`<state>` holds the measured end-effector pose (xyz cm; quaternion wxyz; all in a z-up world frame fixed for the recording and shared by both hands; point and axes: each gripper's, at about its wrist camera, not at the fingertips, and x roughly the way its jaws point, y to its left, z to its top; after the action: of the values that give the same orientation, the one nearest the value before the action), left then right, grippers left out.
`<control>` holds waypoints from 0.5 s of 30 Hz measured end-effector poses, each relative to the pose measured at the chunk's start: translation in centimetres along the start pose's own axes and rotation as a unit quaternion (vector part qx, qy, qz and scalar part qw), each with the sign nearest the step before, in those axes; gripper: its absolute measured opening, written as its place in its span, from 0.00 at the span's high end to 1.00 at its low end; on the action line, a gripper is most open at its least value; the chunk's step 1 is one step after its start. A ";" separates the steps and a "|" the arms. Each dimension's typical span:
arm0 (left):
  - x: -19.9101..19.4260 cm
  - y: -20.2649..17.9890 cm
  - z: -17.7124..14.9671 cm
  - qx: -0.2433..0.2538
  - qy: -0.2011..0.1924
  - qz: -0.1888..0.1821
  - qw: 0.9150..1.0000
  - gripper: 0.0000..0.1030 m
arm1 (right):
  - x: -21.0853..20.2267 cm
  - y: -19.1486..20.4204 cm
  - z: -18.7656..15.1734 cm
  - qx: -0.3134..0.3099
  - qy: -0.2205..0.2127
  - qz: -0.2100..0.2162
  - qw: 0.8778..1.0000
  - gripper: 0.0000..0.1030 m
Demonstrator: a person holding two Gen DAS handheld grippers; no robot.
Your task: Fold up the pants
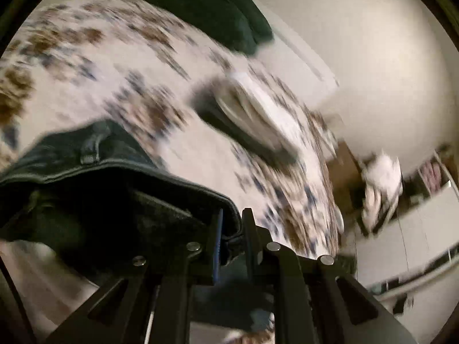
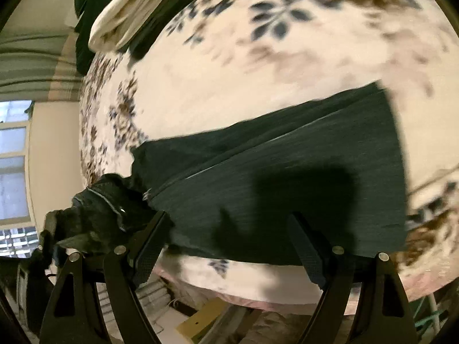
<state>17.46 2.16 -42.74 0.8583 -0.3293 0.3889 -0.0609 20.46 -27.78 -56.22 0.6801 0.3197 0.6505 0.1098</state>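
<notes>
A bed cover [image 1: 120, 66] with brown and blue flower print fills most of both views. In the left wrist view a dark green cushion [image 1: 212, 14] lies at 12 o'clock, and a folded pale cloth on a dark one [image 1: 252, 111] lies just right of centre, blurred. In the right wrist view a rolled cream cloth [image 2: 132, 8] lies at 11 o'clock, a window [image 2: 14, 157] at 9 o'clock.

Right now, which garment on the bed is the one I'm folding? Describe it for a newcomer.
Start at the floral bedspread. Near its front edge lie the dark pants, legs flat, waistband pinched in the left gripper. Unlike the cream folded stack and green cloth at the far end, they're unfolded, with a pale seam.
</notes>
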 end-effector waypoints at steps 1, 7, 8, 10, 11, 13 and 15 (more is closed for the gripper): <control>2.1 -1.2 -1.3 0.008 0.021 0.000 1.000 0.90 | -0.7 -0.7 0.2 0.004 -0.006 -0.006 1.000 0.16; 12.2 -4.0 -5.5 0.049 0.105 0.033 0.993 0.89 | -4.6 -5.9 1.3 0.048 -0.031 -0.026 0.998 0.16; 13.8 -3.9 -5.9 0.049 0.125 0.038 0.990 0.89 | -5.1 -6.4 1.5 0.049 -0.033 -0.030 0.998 0.16; 15.7 -3.5 -6.4 0.039 0.167 0.060 0.983 0.88 | -5.9 -7.3 1.6 0.050 -0.035 -0.031 0.998 0.16; 15.7 -3.4 -6.5 0.029 0.183 0.060 0.981 0.86 | -6.2 -7.6 1.7 0.050 -0.036 -0.031 0.998 0.16; 14.3 -4.4 -6.7 0.019 0.202 0.046 0.978 0.69 | -7.0 -8.3 1.9 0.053 -0.038 -0.017 0.998 0.16; 12.8 -5.3 -7.2 0.025 0.214 0.038 0.976 0.32 | -7.3 -8.6 1.8 0.054 -0.037 -0.002 0.998 0.16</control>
<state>21.98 -10.25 -50.98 0.7648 -0.2723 0.5740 -0.1072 18.95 -39.07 -55.39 0.6854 0.3588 0.6307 0.0613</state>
